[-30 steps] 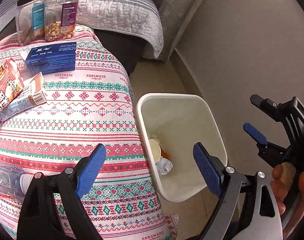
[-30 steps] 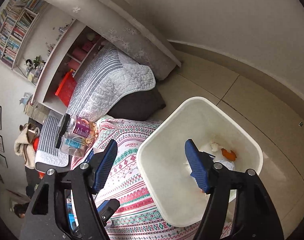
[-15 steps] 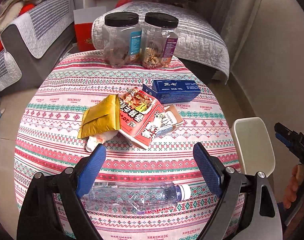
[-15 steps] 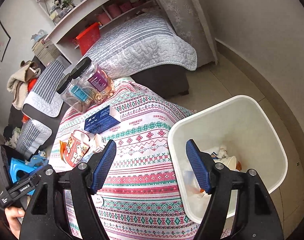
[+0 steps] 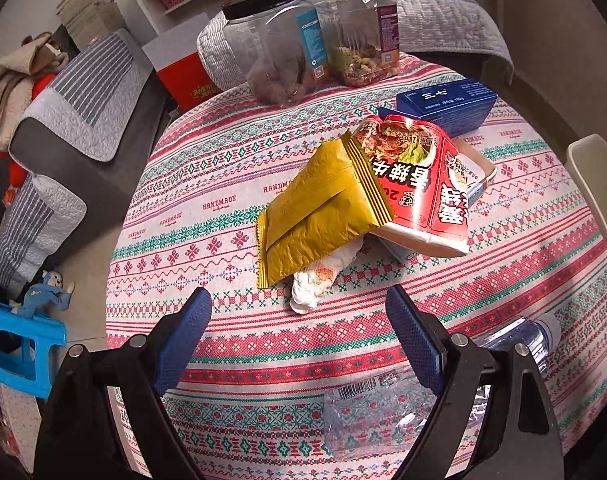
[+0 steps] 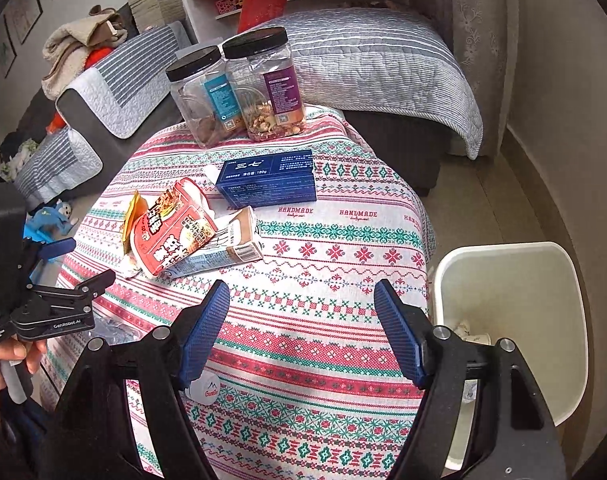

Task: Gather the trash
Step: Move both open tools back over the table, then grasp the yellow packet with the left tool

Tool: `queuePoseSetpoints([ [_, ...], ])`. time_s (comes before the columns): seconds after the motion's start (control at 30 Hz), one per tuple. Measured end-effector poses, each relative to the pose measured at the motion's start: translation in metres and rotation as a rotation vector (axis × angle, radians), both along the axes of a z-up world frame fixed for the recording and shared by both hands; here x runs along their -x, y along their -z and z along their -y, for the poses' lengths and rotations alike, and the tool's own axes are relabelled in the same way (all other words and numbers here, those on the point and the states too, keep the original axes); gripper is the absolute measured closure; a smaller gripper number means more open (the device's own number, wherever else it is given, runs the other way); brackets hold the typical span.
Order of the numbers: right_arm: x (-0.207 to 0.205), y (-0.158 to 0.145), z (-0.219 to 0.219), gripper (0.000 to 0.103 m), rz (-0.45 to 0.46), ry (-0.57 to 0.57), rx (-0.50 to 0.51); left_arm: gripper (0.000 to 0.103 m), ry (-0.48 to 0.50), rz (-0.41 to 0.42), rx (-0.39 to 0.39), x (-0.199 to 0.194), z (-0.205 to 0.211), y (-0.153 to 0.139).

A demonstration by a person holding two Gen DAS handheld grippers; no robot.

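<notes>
Hovering over bench [image 5: 231,216] | left gripper [image 5: 299,336] fingers wide apart, empty, above crumpled tissue [image 5: 315,284] | right gripper [image 6: 301,332] fingers just opening, empty | bin [image 6: 575,320] beside bench

on the round table with the red, green and white patterned cloth [image 5: 231,344] stood two clear plastic jars with black lids [image 5: 275,44] [image 5: 357,28]; one flat dark blue cardboard box [image 5: 447,106]; one gold foil packet [image 5: 319,216]; one red printed snack bag [image 5: 419,184]; one brown and white drink carton [image 6: 231,248]; one crumpled white tissue [image 5: 313,284]; one crushed clear plastic bottle with a white cap [image 5: 383,412]. beside the table stood one white plastic waste bin [image 6: 543,280]. two grippers with blue pads [image 5: 299,344] [image 6: 301,328] were in view.
</notes>
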State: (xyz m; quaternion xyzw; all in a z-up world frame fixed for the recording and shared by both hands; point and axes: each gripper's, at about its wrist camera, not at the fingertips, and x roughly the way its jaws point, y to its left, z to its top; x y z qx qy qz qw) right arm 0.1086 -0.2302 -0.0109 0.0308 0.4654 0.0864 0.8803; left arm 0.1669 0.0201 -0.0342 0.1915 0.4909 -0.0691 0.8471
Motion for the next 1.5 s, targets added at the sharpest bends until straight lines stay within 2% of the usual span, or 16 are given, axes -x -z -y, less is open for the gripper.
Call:
queuePoseSetpoints([
  [0.23, -0.004, 0.008, -0.044, 0.024, 0.001, -0.161, 0.064, 0.017, 0.049, -0.006, 0.007, -0.014, 0.002, 0.008],
  [0.33, -0.008, 0.014, -0.060, 0.024, -0.008, -0.208, 0.074, 0.017, 0.049, -0.020, 0.018, -0.021, 0.003, 0.012],
  [0.5, -0.016, 0.020, -0.080, 0.024, -0.024, -0.264, 0.018, 0.017, 0.045, -0.031, 0.041, -0.029, 0.002, 0.017],
  [0.63, -0.016, 0.025, -0.106, 0.025, -0.003, -0.347, 0.066, 0.018, 0.059, -0.034, 0.057, -0.032, 0.003, 0.020],
  [0.7, -0.017, 0.027, -0.118, 0.026, 0.005, -0.381, 0.072, 0.025, 0.061, -0.043, 0.074, -0.034, 0.003, 0.021],
  [0.83, -0.022, 0.031, -0.128, 0.029, 0.003, -0.394, 0.082, 0.046, 0.051, -0.084, 0.134, -0.036, -0.002, 0.022],
  [1.0, -0.024, 0.033, -0.131, 0.030, 0.006, -0.397, 0.103, 0.061, 0.049, -0.085, 0.148, -0.038, -0.002, 0.021],
  [1.07, -0.025, 0.036, -0.135, 0.033, 0.014, -0.403, 0.135, 0.076, 0.038, -0.105, 0.159, -0.039, -0.002, 0.023],
  [1.17, -0.022, 0.041, -0.145, 0.039, 0.030, -0.430, 0.200, 0.088, 0.024, -0.099, 0.175, -0.038, -0.004, 0.021],
  [1.2, -0.022, 0.042, -0.148, 0.043, 0.031, -0.437, 0.209, 0.089, 0.014, -0.100, 0.190, -0.038, -0.006, 0.020],
  [1.3, -0.022, 0.041, -0.155, 0.046, 0.054, -0.438, 0.235, 0.094, -0.016, -0.102, 0.228, -0.037, -0.013, 0.017],
  [1.47, -0.026, 0.040, -0.159, 0.065, 0.062, -0.427, 0.233, 0.098, -0.049, -0.096, 0.264, -0.034, -0.021, 0.012],
  [1.5, -0.028, 0.040, -0.158, 0.074, 0.064, -0.427, 0.232, 0.099, -0.056, -0.094, 0.277, -0.034, -0.023, 0.010],
])
